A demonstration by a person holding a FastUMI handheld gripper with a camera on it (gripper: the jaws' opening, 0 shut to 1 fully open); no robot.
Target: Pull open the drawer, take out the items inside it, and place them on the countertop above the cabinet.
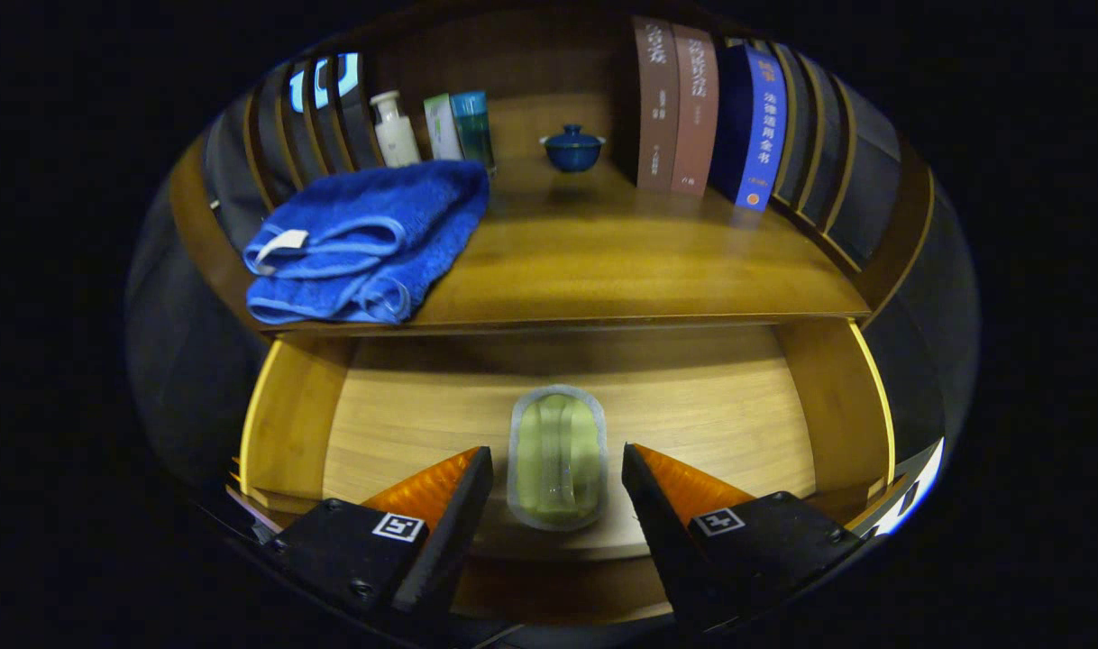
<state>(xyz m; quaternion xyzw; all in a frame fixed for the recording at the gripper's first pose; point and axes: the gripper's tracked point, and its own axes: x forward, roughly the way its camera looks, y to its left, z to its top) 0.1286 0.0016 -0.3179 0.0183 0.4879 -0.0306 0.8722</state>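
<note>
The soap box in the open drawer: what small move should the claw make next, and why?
Probably close the claw on the soap box. The box lies on the drawer floor between the open fingers, which flank it without touching, so a squeeze should grip it for lifting.

Three books stand at the back right corner of the wooden surface [621,261]. The blue book [762,135] carries white Chinese characters down its spine, seemingly 法律适用全书, above an orange dot. The two brown books [676,106] beside it bear pale Chinese characters too blurred to read. Print on the bottles [432,126] at the back left is too small to read. The gripper [558,469] fingers [459,505], spread apart either side of a pale green container [558,455], each show a black-and-white square marker [398,526].
</note>
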